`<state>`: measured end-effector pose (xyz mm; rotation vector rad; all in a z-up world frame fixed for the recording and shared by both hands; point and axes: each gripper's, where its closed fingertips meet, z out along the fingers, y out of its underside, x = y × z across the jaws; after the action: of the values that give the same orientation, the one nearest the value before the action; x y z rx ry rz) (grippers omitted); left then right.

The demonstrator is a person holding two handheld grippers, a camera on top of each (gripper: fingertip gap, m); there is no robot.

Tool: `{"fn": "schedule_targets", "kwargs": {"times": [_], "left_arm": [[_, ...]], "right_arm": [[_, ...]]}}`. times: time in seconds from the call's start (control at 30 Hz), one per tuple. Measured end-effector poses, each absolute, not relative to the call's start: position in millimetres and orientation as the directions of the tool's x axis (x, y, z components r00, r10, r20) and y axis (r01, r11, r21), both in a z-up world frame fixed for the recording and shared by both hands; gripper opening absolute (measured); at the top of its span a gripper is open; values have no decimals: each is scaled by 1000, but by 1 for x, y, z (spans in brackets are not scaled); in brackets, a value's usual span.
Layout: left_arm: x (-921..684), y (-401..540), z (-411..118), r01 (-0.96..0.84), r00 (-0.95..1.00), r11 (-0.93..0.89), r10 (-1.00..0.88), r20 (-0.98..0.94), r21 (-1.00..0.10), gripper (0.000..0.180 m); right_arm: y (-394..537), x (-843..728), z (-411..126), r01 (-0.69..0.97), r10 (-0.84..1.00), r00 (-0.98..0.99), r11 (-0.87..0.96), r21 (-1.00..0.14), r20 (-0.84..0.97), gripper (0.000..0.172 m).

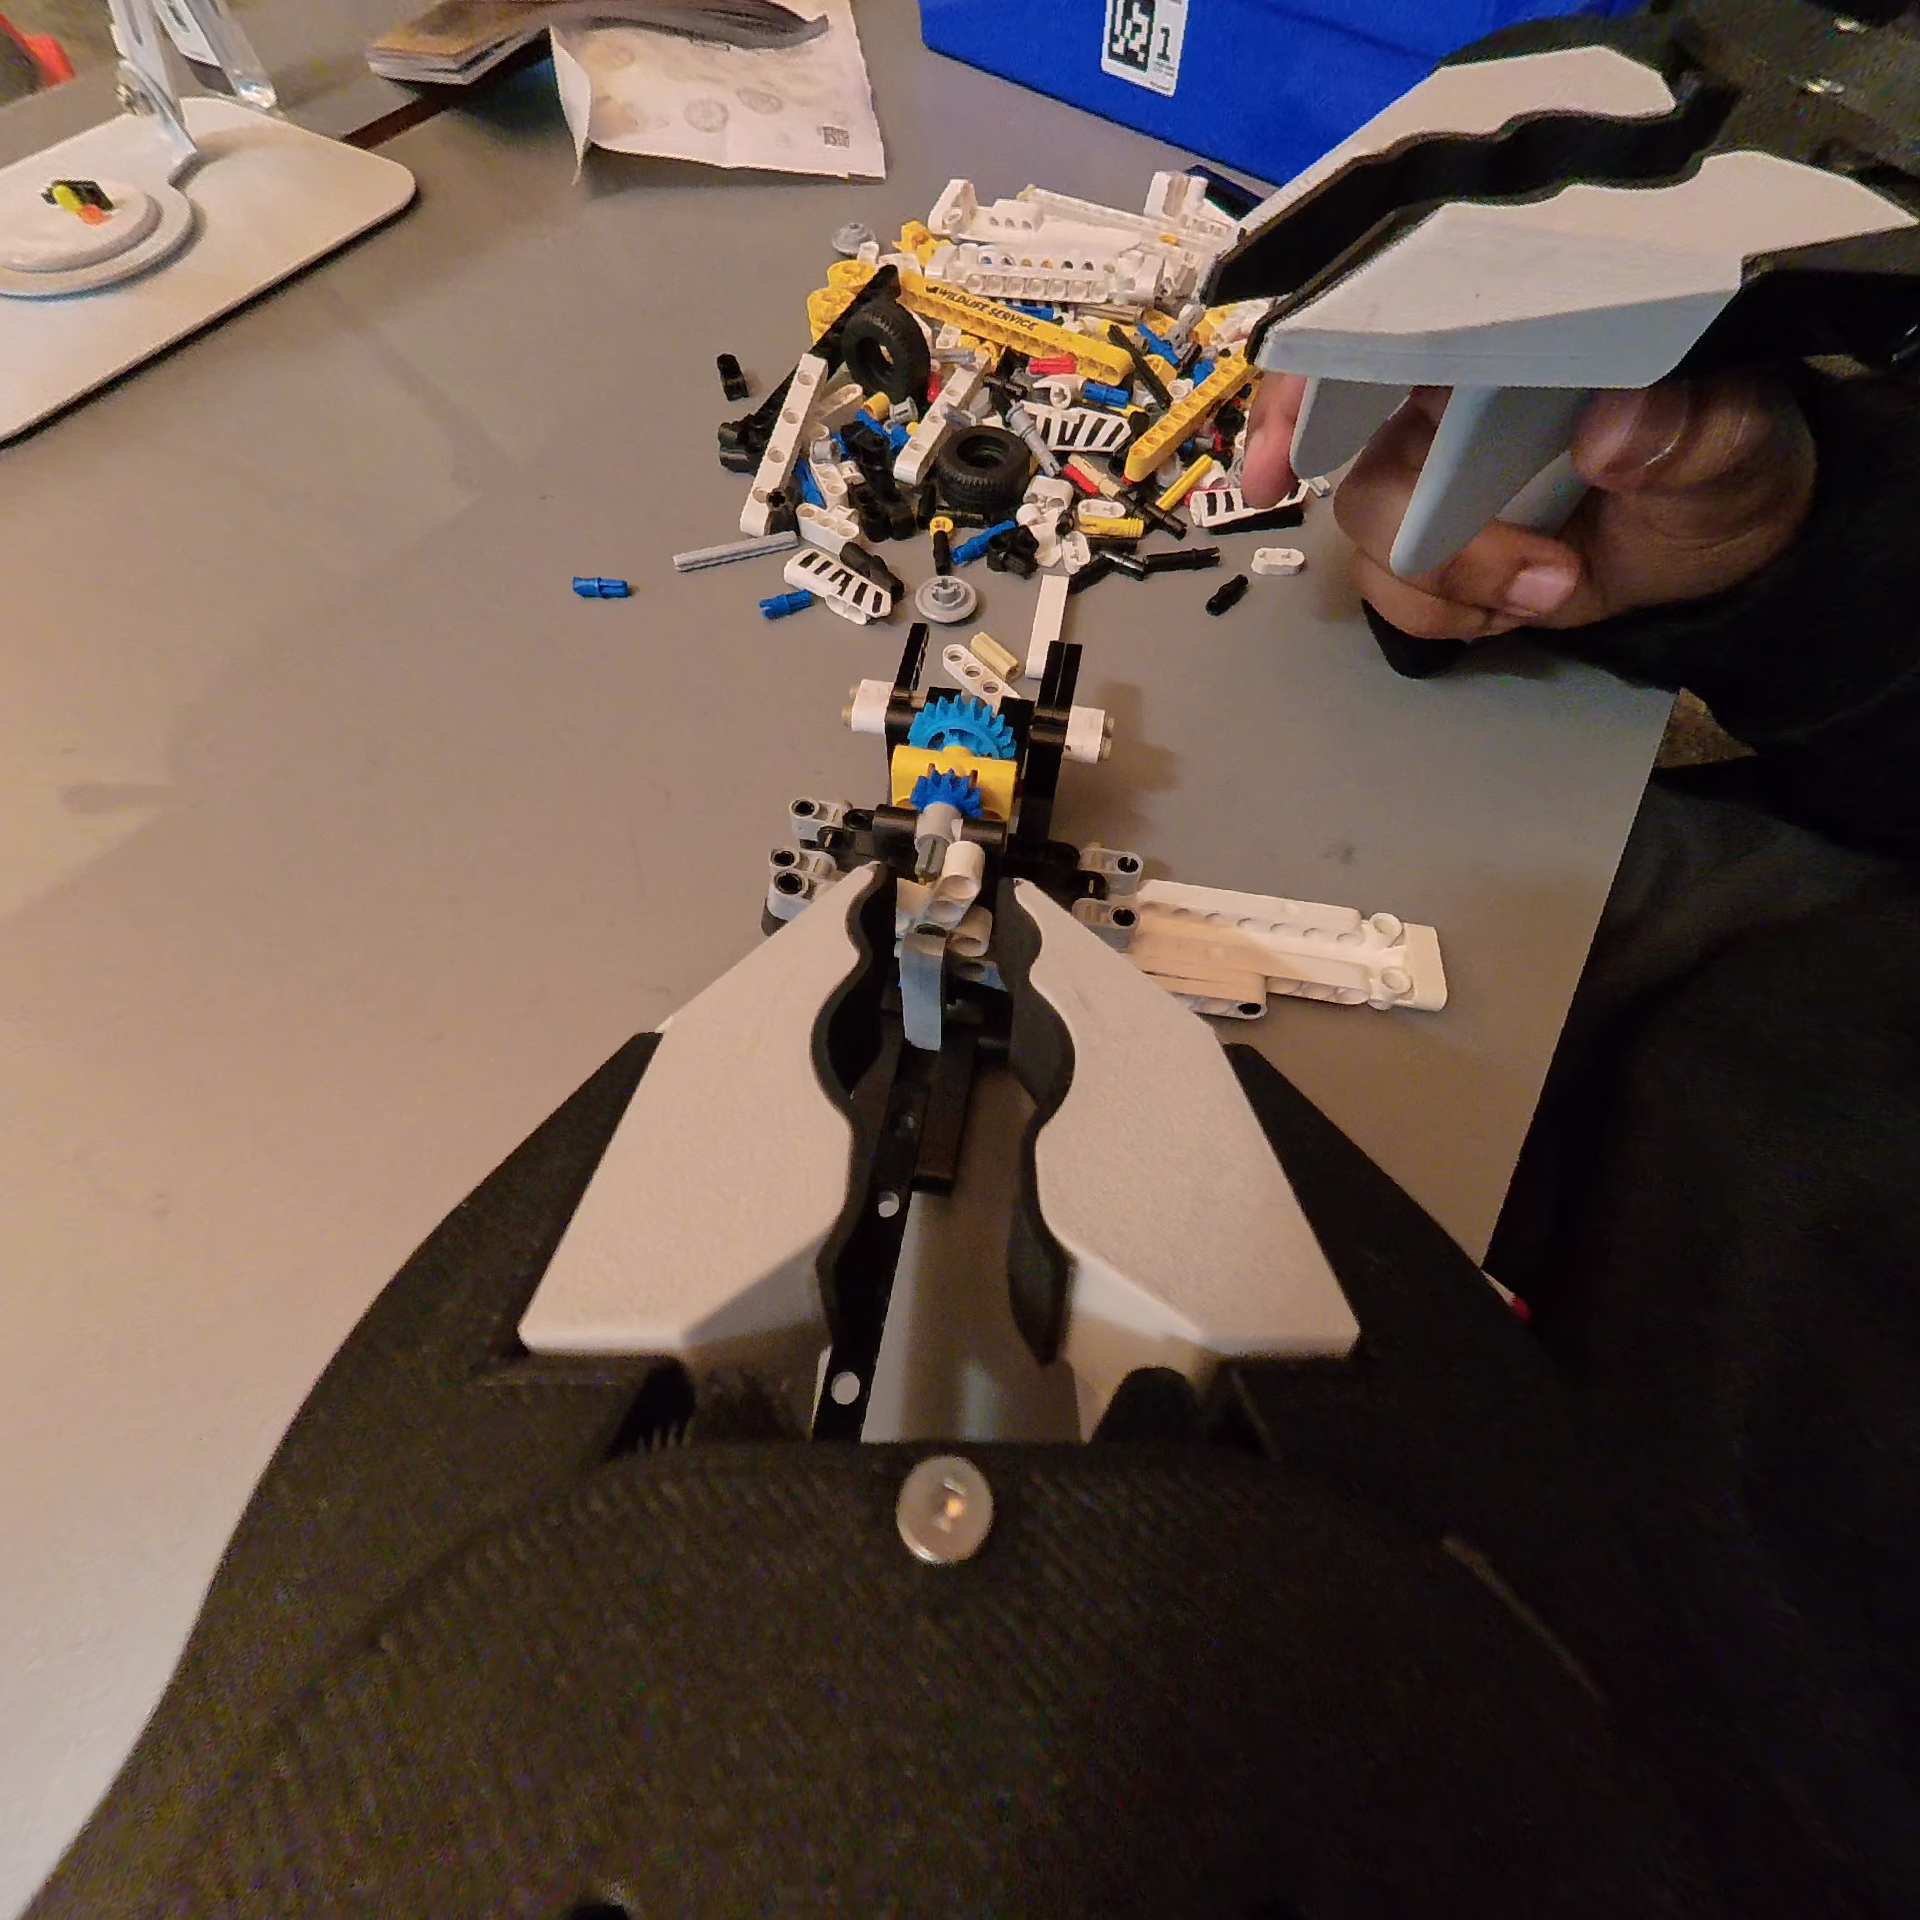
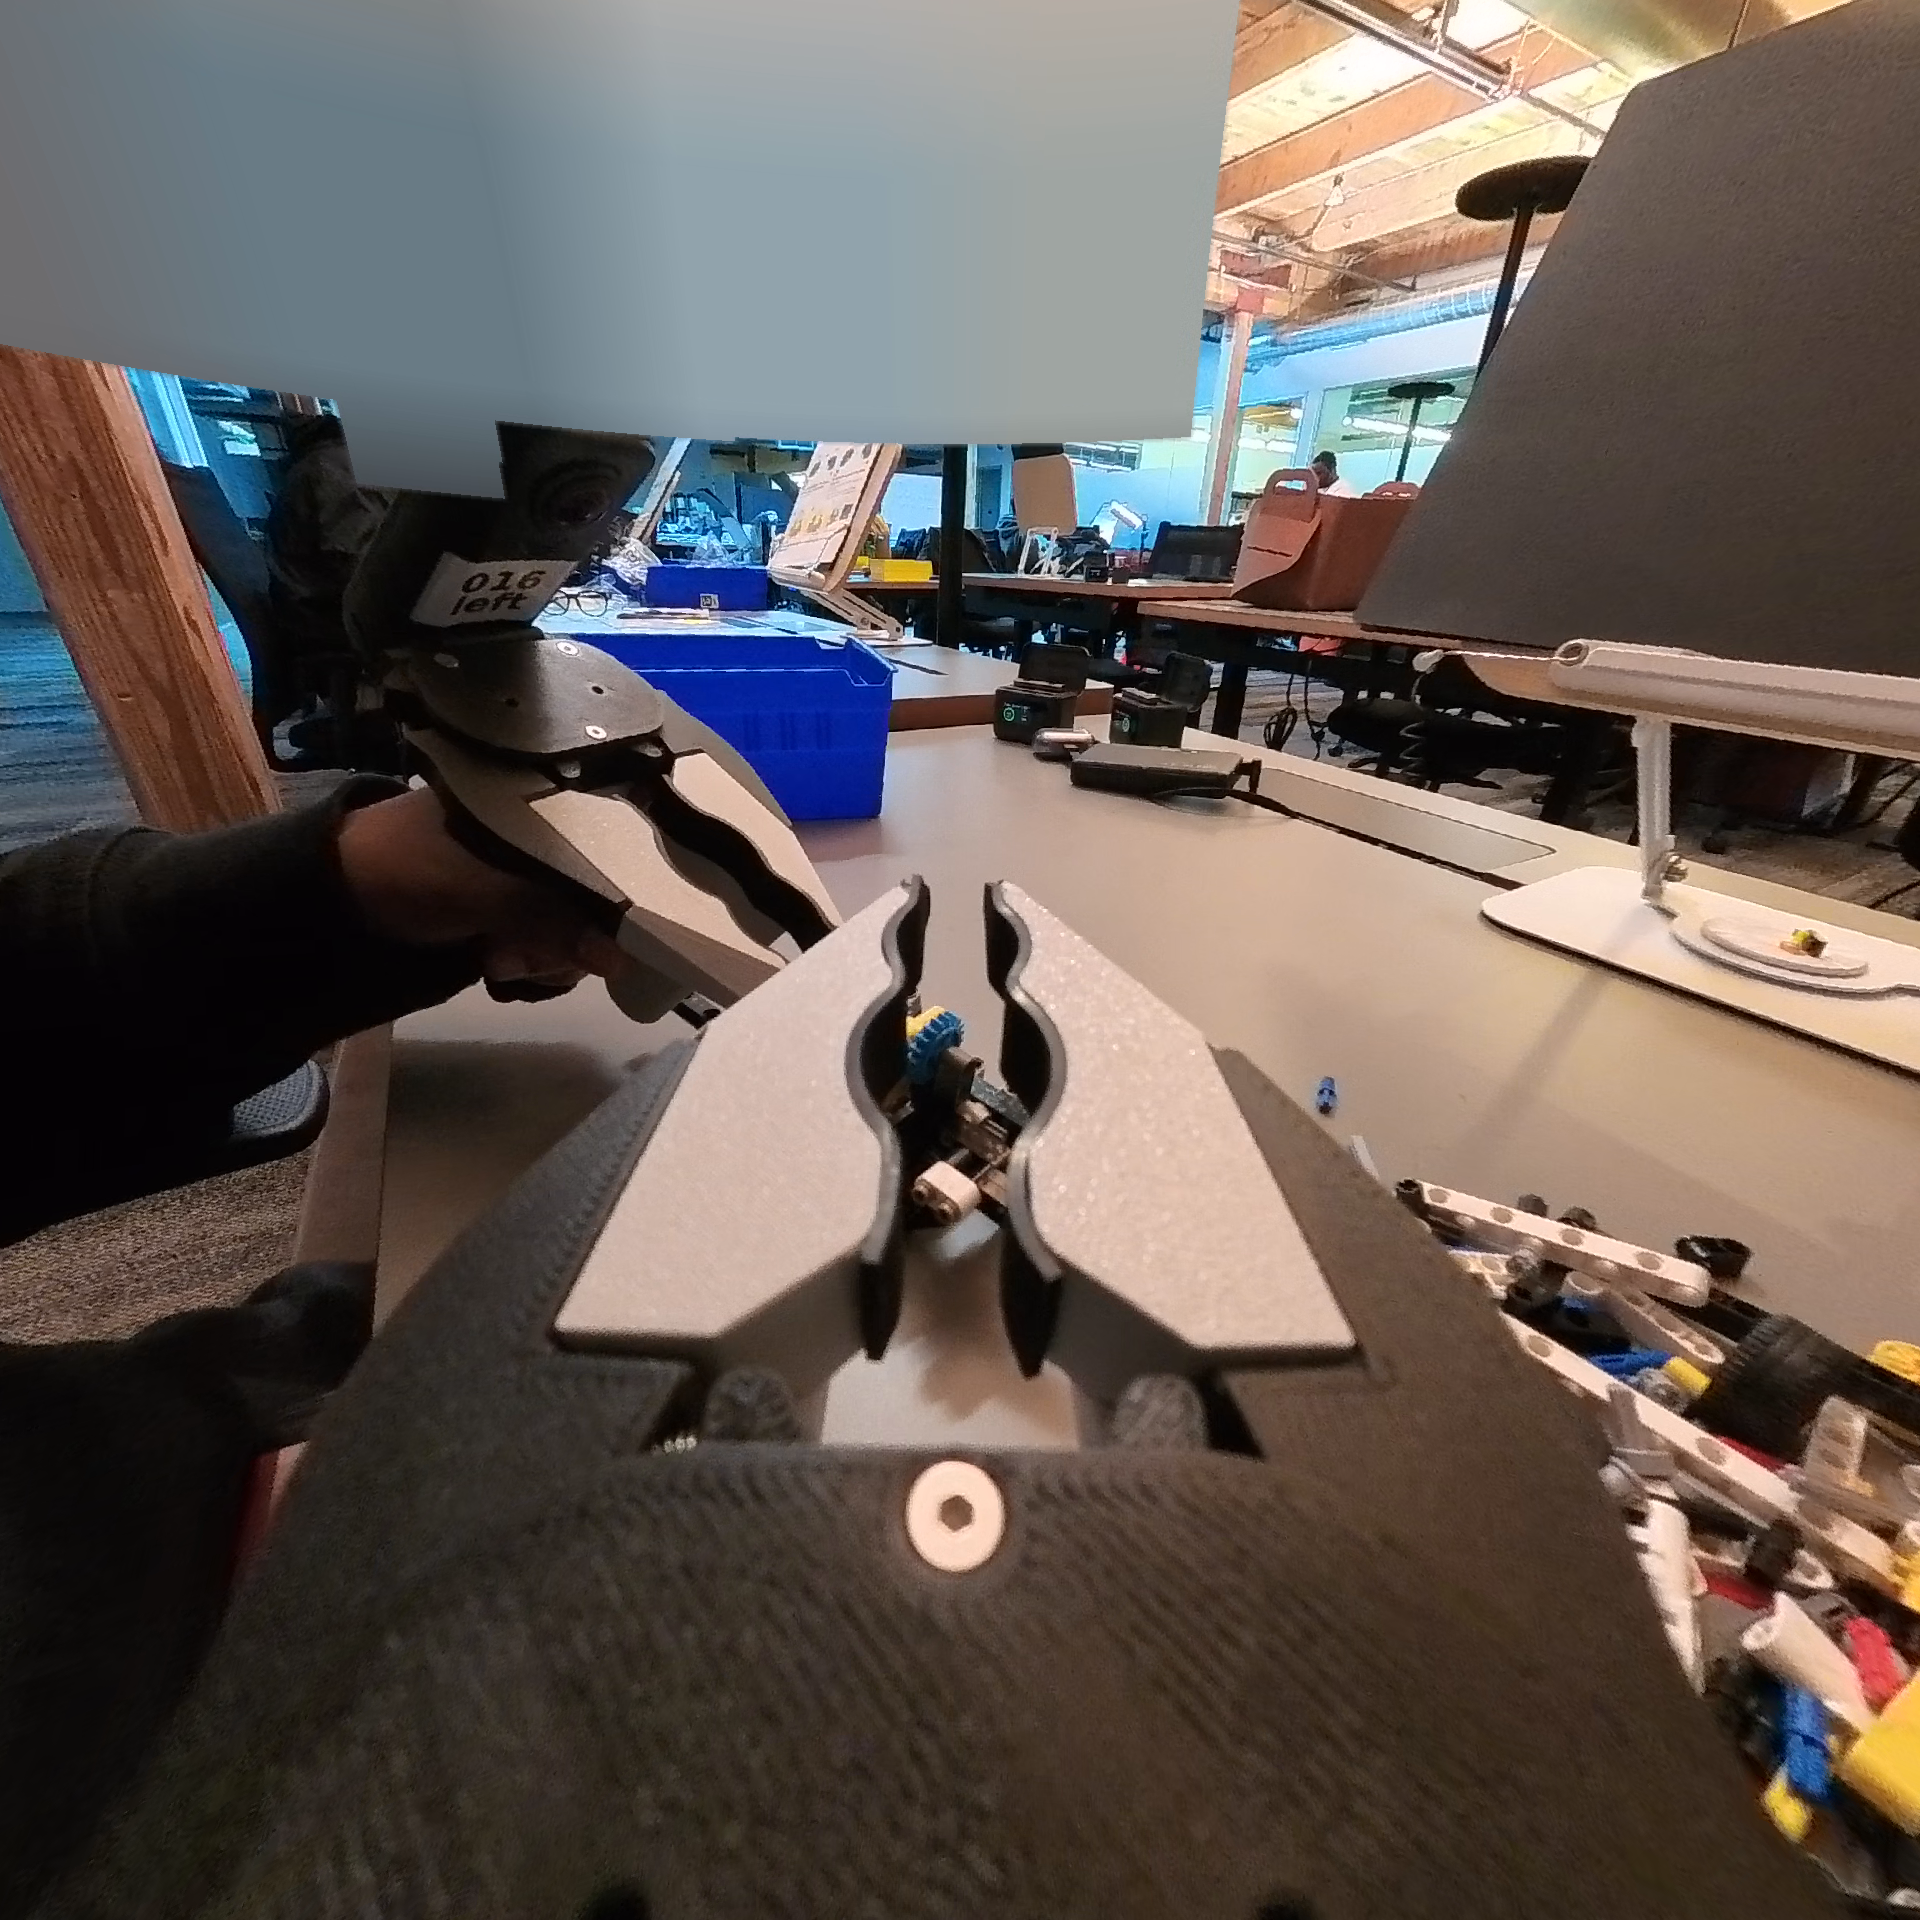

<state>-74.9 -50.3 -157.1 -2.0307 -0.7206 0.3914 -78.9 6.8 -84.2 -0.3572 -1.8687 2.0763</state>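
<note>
Straddling a part-built brick model (image 1: 961, 769) with blue gears on the grey table (image 1: 364, 727), the left gripper (image 1: 945, 883) has its jaws slightly apart around the model's near end, though whether the pads press on it cannot be told. The right gripper (image 2: 956, 894) hovers over the pile of loose pieces (image 1: 1039, 364), jaws narrowly parted and empty. Much remains unassembled (beams, tyres, pins).

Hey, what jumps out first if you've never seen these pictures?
The heap of loose building pieces at the far middle of the grey table. Nearer, a small model with blue gears sits between the left gripper's fingers. The right gripper, in a hand, hovers over the heap's right edge.
</note>
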Motion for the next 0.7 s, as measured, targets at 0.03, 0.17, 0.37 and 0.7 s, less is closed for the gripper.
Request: {"fn": "schedule_targets", "kwargs": {"times": [0.03, 0.17, 0.37, 0.7], "left_arm": [[-75, -50, -157, 335, 778, -408, 628, 5, -849, 16], [-76, -50, -157, 333, 777, -406, 629, 4, -851, 16], [-76, -51, -156, 329, 776, -404, 631, 0, -853, 17], [-76, -51, -145, 335, 771, -324, 633, 60, -885, 16]], "right_arm": [[7, -79, -84, -72, 400, -916, -90, -993, 30, 9], [7, -79, -84, -72, 399, -916, -90, -993, 30, 8], [7, -79, -84, -72, 400, -916, -90, -993, 31, 9], [7, -79, -84, -73, 400, -916, -88, -993, 31, 9]]}}
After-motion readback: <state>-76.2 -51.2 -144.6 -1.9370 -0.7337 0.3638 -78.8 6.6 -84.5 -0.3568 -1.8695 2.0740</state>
